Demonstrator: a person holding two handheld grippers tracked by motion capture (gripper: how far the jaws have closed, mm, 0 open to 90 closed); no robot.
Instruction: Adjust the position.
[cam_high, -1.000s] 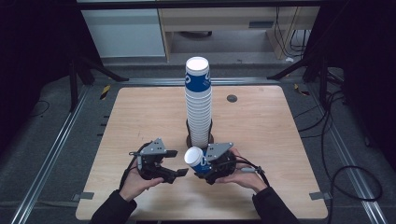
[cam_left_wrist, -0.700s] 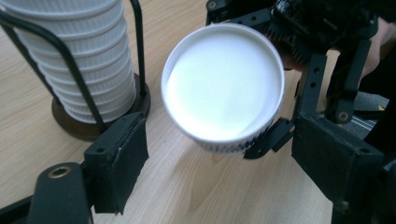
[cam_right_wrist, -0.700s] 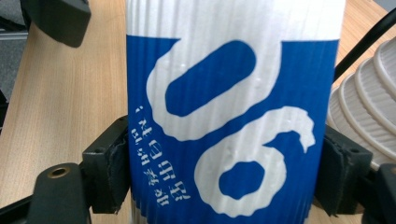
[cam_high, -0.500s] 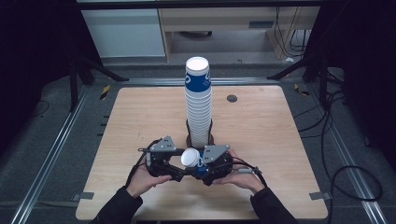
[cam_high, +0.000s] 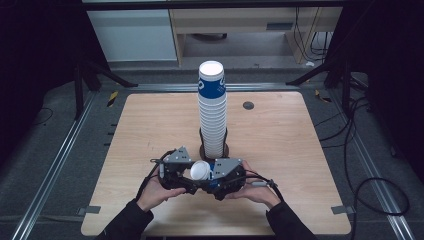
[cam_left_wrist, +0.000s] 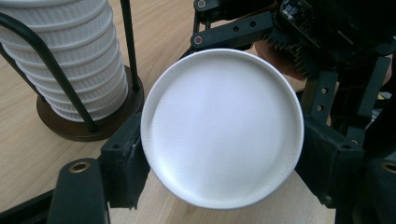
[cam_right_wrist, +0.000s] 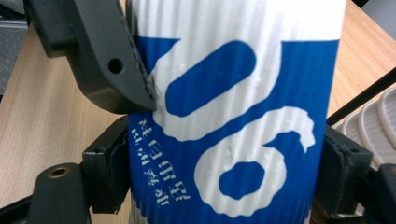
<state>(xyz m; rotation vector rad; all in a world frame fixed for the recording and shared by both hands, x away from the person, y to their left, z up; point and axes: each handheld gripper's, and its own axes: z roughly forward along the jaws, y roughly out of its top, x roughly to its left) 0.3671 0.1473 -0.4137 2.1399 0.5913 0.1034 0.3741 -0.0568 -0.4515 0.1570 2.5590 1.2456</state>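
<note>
The tall cup stack (cam_high: 212, 112) in its wire holder stands on the counter (cam_high: 280, 145) just behind my tongs, so a careless lift could topple it. Right tongs (cam_high: 226, 176) clamp the loose blue-and-white cup (cam_right_wrist: 233, 116) lying sideways; left tongs (cam_high: 181, 172) close around its base, and squeezing together risks crushing it.

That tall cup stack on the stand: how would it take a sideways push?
The cup stack is tall and narrow, so probably top-heavy and apt to lean. The wire stand guards just its lowest cups, so upper ones may slide off. Ribbed paper walls look light, likely crushable.
</note>
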